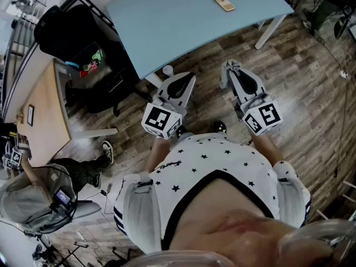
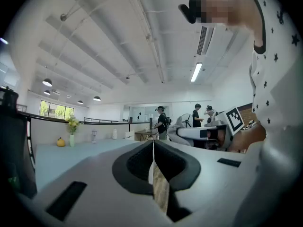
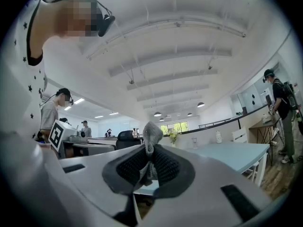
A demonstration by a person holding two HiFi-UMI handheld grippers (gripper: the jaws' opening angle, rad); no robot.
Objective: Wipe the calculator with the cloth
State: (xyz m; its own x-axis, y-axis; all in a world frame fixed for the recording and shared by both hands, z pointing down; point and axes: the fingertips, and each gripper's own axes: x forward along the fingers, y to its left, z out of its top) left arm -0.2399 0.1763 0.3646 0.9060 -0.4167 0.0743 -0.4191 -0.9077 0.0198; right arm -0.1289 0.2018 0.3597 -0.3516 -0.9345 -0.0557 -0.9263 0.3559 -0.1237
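One beige calculator [image 1: 224, 3] on your desk [image 1: 183, 24], one grey cloth [image 3: 150, 134] clamped in right gripper [image 3: 147, 159] jaws, left gripper [image 2: 153, 150] jaws closed, empty.

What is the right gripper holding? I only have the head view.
Observer: In the right gripper view, the right gripper is shut on the grey cloth; a tuft sticks up past the jaw tips.
Operator: Left one?
Observer: The left gripper view shows the left gripper with its jaws together and nothing between them.
Operator: Anyone around?
Observer: The right gripper view shows a person standing at a wooden desk at the far right.
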